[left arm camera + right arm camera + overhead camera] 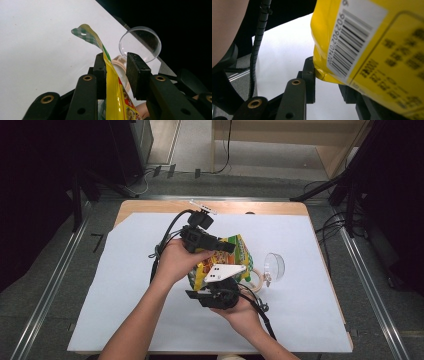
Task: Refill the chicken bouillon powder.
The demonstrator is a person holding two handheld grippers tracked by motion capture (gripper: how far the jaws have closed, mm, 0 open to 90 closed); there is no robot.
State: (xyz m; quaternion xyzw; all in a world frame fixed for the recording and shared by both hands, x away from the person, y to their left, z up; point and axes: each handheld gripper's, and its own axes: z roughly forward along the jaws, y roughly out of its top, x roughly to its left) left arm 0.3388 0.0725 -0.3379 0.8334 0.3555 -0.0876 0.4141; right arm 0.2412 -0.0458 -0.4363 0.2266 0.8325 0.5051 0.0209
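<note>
A yellow and green snack bag (236,251) is held above the white sheet between my two grippers. My left gripper (226,246) reaches in from the left at the bag's top edge. In the left gripper view the bag's sealed edge (112,85) runs up between the jaws of the left gripper (116,66); it touches the left pad, and a gap shows before the right pad. My right gripper (200,291) sits under the bag's near end. In the right gripper view, the right gripper (328,80) is shut on the bag's lower corner (324,72), beside its barcode.
A clear jar (272,267) with a tan ring lies on its side just right of the bag, its round clear end (140,43) visible past the left jaws. The white sheet (310,320) covers the wooden table. Cables trail from both grippers.
</note>
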